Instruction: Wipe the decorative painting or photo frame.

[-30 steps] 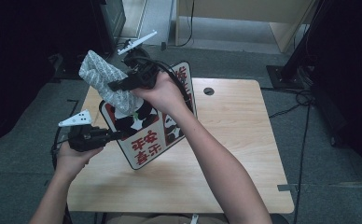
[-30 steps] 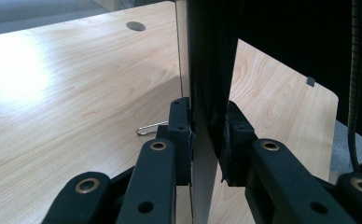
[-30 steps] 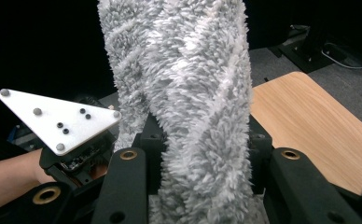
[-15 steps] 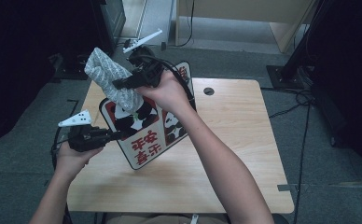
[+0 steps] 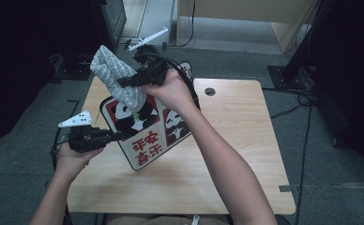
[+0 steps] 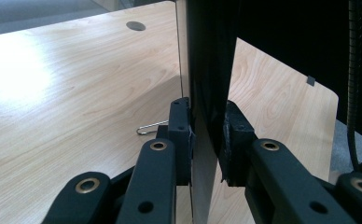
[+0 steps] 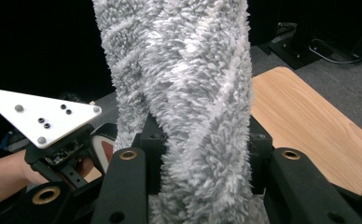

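A flat board (image 5: 152, 136) with panda pictures, a red border and red characters is held tilted above the wooden table (image 5: 227, 154). My left gripper (image 5: 117, 136) is shut on the board's left edge; in the left gripper view its pads (image 6: 181, 126) pinch the thin board (image 6: 207, 93) edge-on. My right gripper (image 5: 126, 82) is shut on a grey fluffy cloth (image 5: 112, 75) that rests against the board's upper left part. The cloth (image 7: 193, 84) rises thick between the jaws of the right gripper (image 7: 202, 135), with the left gripper's white plate (image 7: 44, 116) behind it.
A round cable hole (image 5: 210, 91) sits in the table's far side. A small bent wire clip (image 6: 151, 127) lies on the tabletop beside the board. Cables (image 5: 307, 98) trail over the floor at the right, and dark equipment (image 5: 109, 18) stands beyond the far left corner.
My right gripper and the cloth have shifted slightly down and to the right over the board's upper part. The left hand and the board have stayed in place.
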`<state>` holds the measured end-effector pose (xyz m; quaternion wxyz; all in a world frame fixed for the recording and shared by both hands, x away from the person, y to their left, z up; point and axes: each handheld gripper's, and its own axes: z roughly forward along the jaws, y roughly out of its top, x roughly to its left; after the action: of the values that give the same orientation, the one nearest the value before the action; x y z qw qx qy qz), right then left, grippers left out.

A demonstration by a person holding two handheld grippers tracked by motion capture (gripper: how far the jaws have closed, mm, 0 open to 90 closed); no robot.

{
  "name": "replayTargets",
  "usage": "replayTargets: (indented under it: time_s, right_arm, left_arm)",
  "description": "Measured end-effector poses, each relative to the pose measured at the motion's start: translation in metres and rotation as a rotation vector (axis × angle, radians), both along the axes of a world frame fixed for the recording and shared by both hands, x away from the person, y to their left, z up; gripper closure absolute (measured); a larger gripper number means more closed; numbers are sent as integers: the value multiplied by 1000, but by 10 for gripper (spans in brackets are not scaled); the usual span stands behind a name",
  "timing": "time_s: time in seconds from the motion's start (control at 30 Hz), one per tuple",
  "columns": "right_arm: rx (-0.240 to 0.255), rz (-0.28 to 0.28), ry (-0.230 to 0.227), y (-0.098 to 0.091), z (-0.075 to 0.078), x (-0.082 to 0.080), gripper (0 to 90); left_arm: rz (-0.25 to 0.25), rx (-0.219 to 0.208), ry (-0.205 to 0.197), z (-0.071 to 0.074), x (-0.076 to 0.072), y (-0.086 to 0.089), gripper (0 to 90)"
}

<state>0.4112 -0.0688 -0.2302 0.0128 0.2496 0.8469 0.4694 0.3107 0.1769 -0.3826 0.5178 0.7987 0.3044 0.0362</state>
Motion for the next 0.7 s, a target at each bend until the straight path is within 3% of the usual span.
replayTargets:
  time_s: [0.7]
  right_arm:
    - [-40, -45, -34, -9, 6, 4, 624]
  left_arm:
    - [-2, -1, -2, 0, 0, 0, 781]
